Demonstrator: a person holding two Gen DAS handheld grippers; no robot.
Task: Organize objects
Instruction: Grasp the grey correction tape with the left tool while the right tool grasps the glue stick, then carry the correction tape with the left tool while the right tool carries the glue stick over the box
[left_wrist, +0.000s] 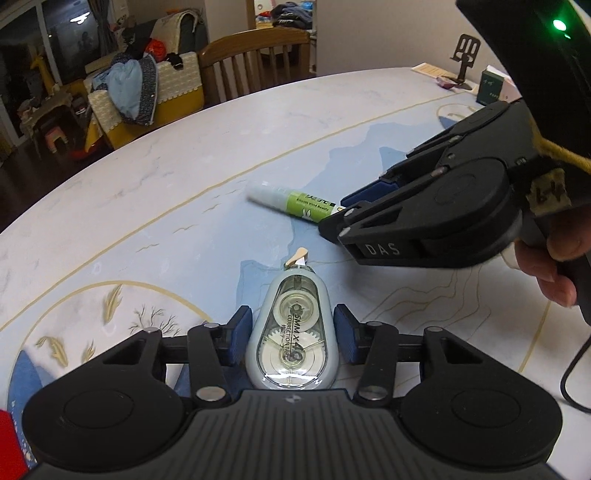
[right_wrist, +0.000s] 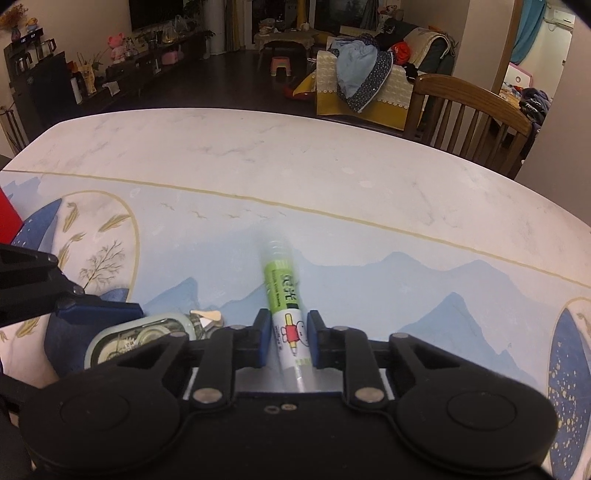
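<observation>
Left gripper (left_wrist: 293, 334) clamped on correction tape (left_wrist: 291, 332), tip toward 12 o'clock, over the painted desk (left_wrist: 147, 184). Right gripper (right_wrist: 287, 341) clamped on a green pen (right_wrist: 286, 299), cap toward 12 o'clock. Left view only: right gripper entering from 3 o'clock, hand (left_wrist: 546, 266) on its handle, phone stand (left_wrist: 466, 55) and box (left_wrist: 491, 86) at 1 o'clock. Right view only: cartoon print on the pen, tape at 9 o'clock, chair (right_wrist: 469, 118) at 1 o'clock.
</observation>
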